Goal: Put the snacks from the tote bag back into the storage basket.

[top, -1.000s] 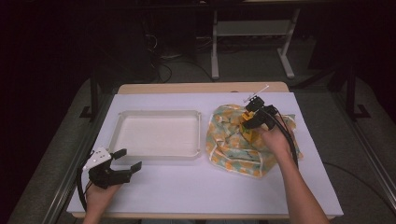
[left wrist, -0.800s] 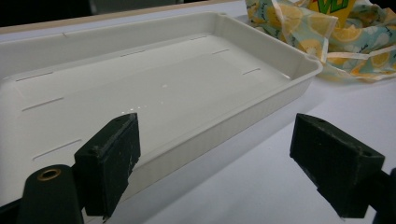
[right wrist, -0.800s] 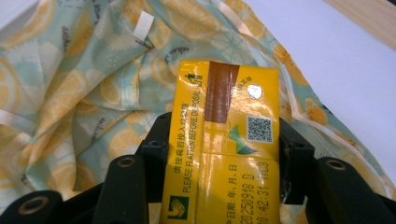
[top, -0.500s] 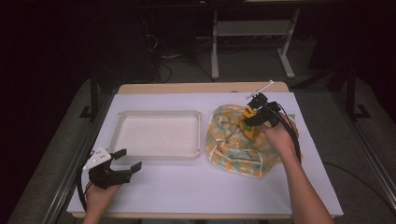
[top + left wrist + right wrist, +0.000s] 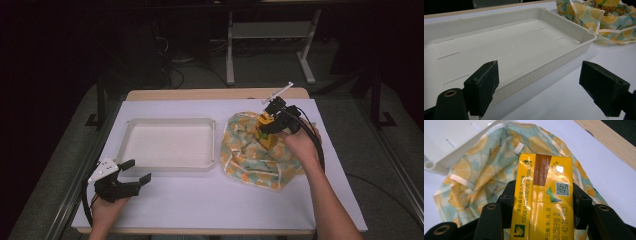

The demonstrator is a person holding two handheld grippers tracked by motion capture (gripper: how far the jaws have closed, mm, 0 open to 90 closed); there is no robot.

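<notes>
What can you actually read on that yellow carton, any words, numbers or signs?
On the yellow carton, clamped in the right gripper:
"PLEASE FLATTEN BEFORE DISPOSAL", partly creased.
A line of Chinese characters beside it: too small to read surely.
A printed date code starting "20250918": the rest is blurred.
A QR code and a green logo: no legible words.

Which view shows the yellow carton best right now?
The right gripper view: the yellow carton sits close up between the jaws, print readable. The high view shows it small; the left gripper view catches its edge.
</notes>
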